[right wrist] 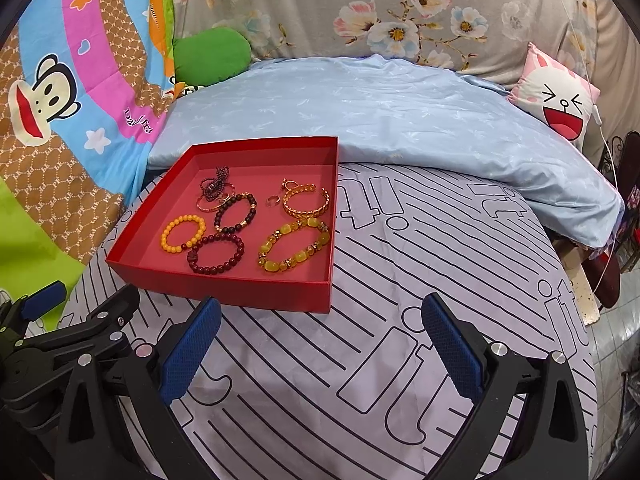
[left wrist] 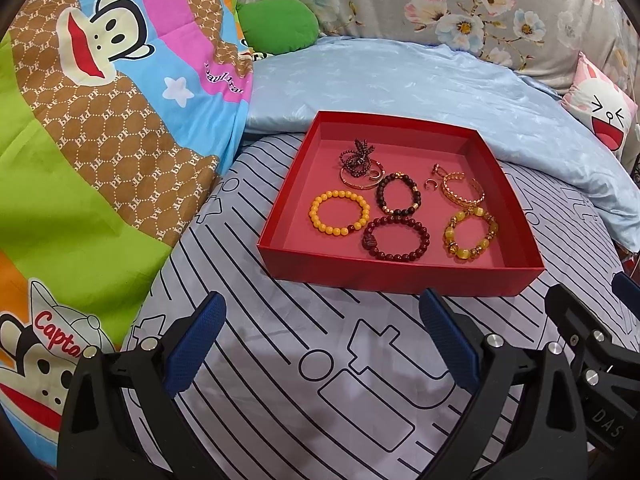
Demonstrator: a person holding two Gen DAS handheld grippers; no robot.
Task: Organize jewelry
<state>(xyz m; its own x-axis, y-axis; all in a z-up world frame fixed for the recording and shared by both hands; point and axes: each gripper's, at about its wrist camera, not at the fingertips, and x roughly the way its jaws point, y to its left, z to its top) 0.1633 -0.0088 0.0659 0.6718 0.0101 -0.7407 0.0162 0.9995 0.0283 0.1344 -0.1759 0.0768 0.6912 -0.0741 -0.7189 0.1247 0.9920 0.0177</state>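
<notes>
Starting with the left wrist view, the left gripper [left wrist: 320,340] is seen spread wide and empty above the striped bedsheet [left wrist: 280,340], and the red box [left wrist: 400,276] is found just ahead of its blue pads. Inside, an orange bead bracelet [left wrist: 339,212], a dark red bead bracelet [left wrist: 396,238], a black bead bracelet [left wrist: 399,194], a yellow stone bracelet [left wrist: 472,236], a gold cuff bangle [left wrist: 462,190] and a tangled dark bead strand [left wrist: 356,156] are laid near one another, some touching. The beaded loops are judged light, limp on their cords and prone to rolling; a pinch across one side of a loop is advised. The cuff looks stiff.

Over to the right wrist view: the right gripper [right wrist: 320,344] is likewise held wide with nothing in it, and the box is placed ahead and to its left, its near wall close to the left pad.
</notes>
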